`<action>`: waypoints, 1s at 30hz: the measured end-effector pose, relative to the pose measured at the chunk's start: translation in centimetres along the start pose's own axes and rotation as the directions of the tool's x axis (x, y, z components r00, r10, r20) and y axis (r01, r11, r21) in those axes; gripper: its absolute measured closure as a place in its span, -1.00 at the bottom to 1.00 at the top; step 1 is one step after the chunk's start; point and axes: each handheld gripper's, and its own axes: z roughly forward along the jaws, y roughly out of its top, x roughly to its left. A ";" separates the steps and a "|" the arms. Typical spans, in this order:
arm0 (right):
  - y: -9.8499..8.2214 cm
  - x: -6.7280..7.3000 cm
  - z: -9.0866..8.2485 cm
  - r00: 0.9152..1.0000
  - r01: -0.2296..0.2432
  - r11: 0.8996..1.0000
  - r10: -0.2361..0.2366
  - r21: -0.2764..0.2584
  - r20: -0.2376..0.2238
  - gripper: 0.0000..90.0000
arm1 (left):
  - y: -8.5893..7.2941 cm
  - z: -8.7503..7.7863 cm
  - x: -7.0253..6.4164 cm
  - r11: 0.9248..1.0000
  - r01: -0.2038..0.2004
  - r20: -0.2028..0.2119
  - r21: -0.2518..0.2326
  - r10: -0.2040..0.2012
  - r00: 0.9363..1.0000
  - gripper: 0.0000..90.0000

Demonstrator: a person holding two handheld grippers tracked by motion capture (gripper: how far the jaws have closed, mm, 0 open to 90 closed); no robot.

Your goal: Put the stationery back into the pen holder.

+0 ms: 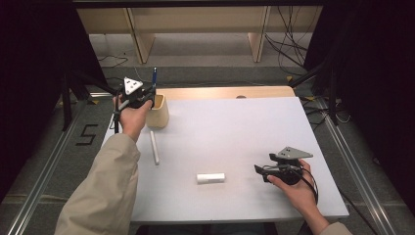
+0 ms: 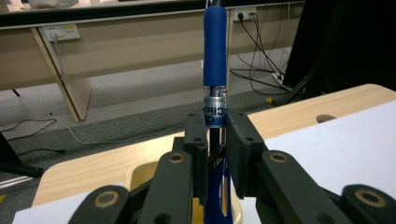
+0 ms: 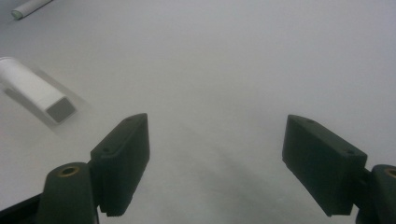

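**Pen upright over cup, clamped in left tongs**

White tabletop [image 1: 235,122] on a wooden desk, grey floor and cables behind. At ten o'clock on the board: left tongs [image 1: 147,98] pinching a blue pen [image 1: 154,76], jaws pressed onto the barrel just below the rubber sleeve, as seen from the left gripper view [image 2: 215,116]. Pen's long axis vertical, tip end downward, hanging above the beige cup [image 1: 159,113] whose rim shows directly beneath the jaws [image 2: 140,170]. Whether the tip is already inside the rim: cannot tell. Below, at about eight o'clock, a thin white stick [image 1: 154,147] lying loose, long axis running away from the person. Near six o'clock, a short white tube [image 1: 211,177] lying crosswise. At four o'clock, right tongs [image 1: 258,170] resting low over the board, jaws spread wide with nothing between, pointing toward nine o'clock; white tube off at ten o'clock from the jaws in the right gripper view [image 3: 35,91]. Likely next: straight drop of the pen into the cup, so keeping the axis plumb and centred over the opening matters most. Left hand nearer the cup by far; right nearer the tube.
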 end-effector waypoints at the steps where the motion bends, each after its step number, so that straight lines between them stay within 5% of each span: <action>1: 0.0 0.0 0.0 1.000 0.000 1.000 0.000 0.000 0.000 -0.47 | 0.0 0.1 0.1 1.000 0.002 -0.001 -0.005 -0.002 1.000 0.76; 16: 0.0 -0.1 0.0 1.000 -0.002 1.000 0.002 0.001 0.000 -0.47 | -1.0 1.9 1.0 1.000 -0.013 -0.016 -0.028 0.012 1.000 0.76; 30: 0.0 0.0 0.0 1.000 0.000 1.000 0.000 0.000 -0.003 -0.47 | -2.5 2.6 1.1 0.999 -0.002 -0.042 0.032 0.004 0.999 0.74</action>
